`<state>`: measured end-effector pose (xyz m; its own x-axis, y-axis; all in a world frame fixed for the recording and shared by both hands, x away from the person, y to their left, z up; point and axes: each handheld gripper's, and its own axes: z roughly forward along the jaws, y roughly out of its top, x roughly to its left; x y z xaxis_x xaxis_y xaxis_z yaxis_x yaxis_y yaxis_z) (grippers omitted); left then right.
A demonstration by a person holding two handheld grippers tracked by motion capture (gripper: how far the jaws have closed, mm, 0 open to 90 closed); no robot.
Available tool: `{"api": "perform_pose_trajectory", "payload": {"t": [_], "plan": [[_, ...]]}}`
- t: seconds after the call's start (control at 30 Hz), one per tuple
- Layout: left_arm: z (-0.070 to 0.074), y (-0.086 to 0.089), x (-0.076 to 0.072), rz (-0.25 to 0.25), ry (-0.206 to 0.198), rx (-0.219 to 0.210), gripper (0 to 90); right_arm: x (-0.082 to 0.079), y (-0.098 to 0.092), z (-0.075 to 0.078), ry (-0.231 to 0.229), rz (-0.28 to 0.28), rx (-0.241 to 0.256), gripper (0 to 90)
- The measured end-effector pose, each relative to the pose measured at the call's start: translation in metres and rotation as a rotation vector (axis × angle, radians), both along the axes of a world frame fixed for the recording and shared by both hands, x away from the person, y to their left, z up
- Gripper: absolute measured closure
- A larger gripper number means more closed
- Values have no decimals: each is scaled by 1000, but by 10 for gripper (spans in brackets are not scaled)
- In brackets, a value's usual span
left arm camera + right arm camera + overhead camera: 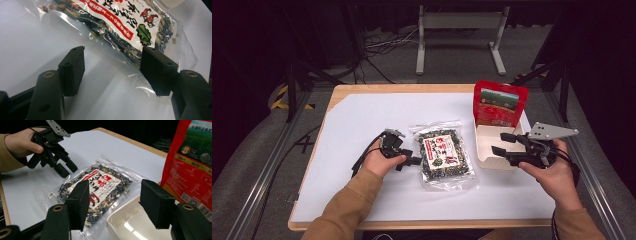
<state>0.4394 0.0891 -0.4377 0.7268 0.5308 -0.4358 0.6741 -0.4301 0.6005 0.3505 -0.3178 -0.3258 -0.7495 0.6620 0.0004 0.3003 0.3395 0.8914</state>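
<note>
A clear bag of dark dried food with a red and white label lies flat mid-table. My left gripper is at its left edge and stands open. In the left gripper view the jaws are spread, with the bag's clear seam just beyond and partly between them. My right gripper is open over a white box. Its own view looks across the box's rim to the bag and the left gripper.
A red pouch stands upright at the far end of the white box, tall in the right gripper view. White paper covers the wooden table. Beyond the far edge are a metal stand and floor cables.
</note>
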Motion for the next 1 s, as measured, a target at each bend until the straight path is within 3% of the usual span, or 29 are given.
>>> {"api": "perform_pose_trajectory", "payload": {"t": [0.13,0.37,0.73,0.9,0.97,1.0], "plan": [[-2,-4,1,-11,-4,11,361,0,0,0,1,1,2,405],[-4,-9,3,-11,-15,-6,358,0,0,-2,8,4,-2,398],[-7,-22,6,21,-53,0,350,-1,-1,-2,4,1,2,394],[-8,-32,6,46,-35,-6,399,-2,-3,-2,5,-6,3,393],[-8,-33,5,56,-30,-13,470,-3,-3,-2,3,-8,4,391],[-9,-32,5,62,12,-39,524,-3,-3,-2,3,-8,5,390]]}}
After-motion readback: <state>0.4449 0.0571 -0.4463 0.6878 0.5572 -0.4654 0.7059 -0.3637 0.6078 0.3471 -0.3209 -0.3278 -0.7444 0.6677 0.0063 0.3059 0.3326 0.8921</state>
